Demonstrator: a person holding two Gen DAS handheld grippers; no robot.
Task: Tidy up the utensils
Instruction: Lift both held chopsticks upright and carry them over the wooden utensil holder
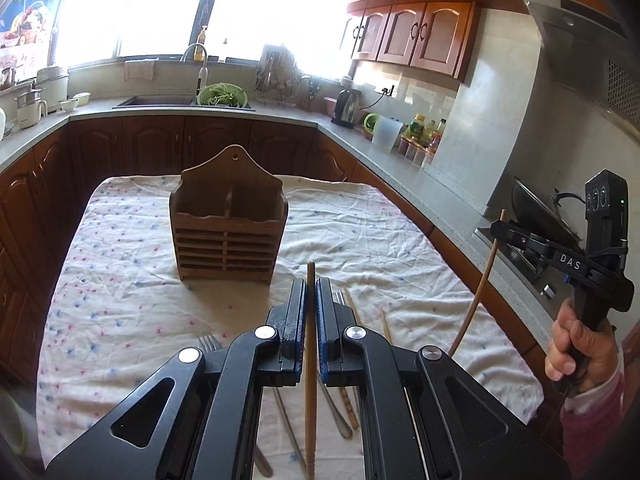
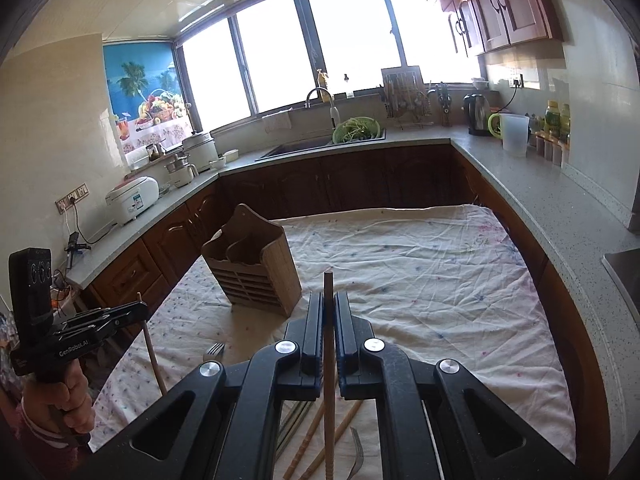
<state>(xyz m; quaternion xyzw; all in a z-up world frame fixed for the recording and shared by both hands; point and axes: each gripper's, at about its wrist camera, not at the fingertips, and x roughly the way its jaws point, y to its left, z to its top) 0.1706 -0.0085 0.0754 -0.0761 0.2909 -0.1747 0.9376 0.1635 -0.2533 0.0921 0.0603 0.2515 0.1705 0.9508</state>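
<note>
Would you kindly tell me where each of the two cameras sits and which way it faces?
Left wrist: on the left gripper, facing along its fingers, shut on a chopstick, toward the wooden utensil holder on the cloth-covered table; the right gripper and right hand show at right.
Right wrist: on the right gripper, shut on a second chopstick, facing the same holder; the left gripper and left hand show at left.
Shared: holder, table, sink, windows.

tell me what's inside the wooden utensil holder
The wooden utensil holder shows a center divider and nothing sticking out above its rim; the compartment bottoms are hidden by its walls.
</note>
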